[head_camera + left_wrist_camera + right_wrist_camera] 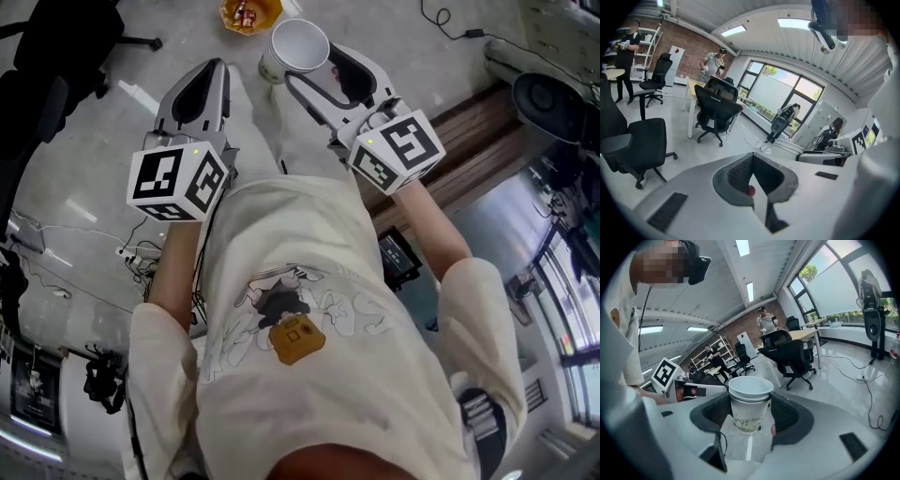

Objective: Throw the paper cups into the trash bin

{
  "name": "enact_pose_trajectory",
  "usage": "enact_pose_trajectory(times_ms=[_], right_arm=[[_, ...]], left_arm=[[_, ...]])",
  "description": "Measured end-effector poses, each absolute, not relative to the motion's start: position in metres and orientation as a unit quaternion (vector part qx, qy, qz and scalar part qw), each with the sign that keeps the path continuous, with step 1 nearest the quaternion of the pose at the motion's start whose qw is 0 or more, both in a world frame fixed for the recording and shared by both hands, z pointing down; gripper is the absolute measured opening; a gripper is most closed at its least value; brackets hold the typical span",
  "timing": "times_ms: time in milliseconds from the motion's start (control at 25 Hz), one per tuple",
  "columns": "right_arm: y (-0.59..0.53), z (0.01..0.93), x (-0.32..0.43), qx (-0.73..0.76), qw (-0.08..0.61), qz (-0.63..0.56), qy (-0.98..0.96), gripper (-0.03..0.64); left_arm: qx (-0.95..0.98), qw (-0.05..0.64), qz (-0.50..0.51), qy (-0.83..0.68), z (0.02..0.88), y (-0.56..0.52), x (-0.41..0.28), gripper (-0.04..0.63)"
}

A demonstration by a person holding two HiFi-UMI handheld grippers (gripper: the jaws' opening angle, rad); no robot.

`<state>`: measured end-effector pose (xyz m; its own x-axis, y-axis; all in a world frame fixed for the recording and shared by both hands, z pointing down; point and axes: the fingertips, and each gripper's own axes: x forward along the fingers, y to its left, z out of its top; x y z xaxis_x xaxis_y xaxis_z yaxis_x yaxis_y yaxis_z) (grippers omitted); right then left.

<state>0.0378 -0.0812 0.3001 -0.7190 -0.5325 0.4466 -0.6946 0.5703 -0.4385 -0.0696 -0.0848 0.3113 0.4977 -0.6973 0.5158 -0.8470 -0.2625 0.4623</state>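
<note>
- The gray floor [75, 178] is shiny and fills most of the head view.
- A big window [843, 287] is on one wall of the room, with green trees outside.
- The person's shirt [309, 309] is cream, with a drawing on the front. Both bare arms reach forward.
- A black chair [717, 105] on wheels stands by a table in the left gripper view. Another black chair [640, 140] is closer, at the left side.
- Two other people [712, 63] stand far back near a brick wall.
- The left gripper [218, 67] is held out over the floor. Its marker cube [178, 180] sits at the wrist. In the left gripper view, the left gripper [751, 158] has its two jaws pressed together, and nothing is between them.
- The right gripper [317, 62] is held out next to it, a bit further forward. Its marker cube [398, 148] is tilted. In the right gripper view, the right gripper [749, 399] squeezes the cups from both sides.
- The cups [749, 401] are two white paper cups, one sitting inside the other. They stand upright between the right jaws, open end up. In the head view, the cups [298, 42] are up in the air in front of the person.
- An orange bowl [250, 13] with red and white bits in it shows at the top edge, just past the cups.
- Thin wires [141, 253] lie on the floor by the person's left arm.
</note>
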Motion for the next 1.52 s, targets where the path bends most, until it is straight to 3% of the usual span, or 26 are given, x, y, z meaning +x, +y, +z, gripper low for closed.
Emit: enact_pose_trajectory(times_ms=[1520], right_arm=[[-0.180,0.765,0.007,0.289,0.272,0.280,-0.874,0.285]], left_arm=[[0.735,0.419,0.152,-0.511,0.768,-0.178,-0.070,0.006]])
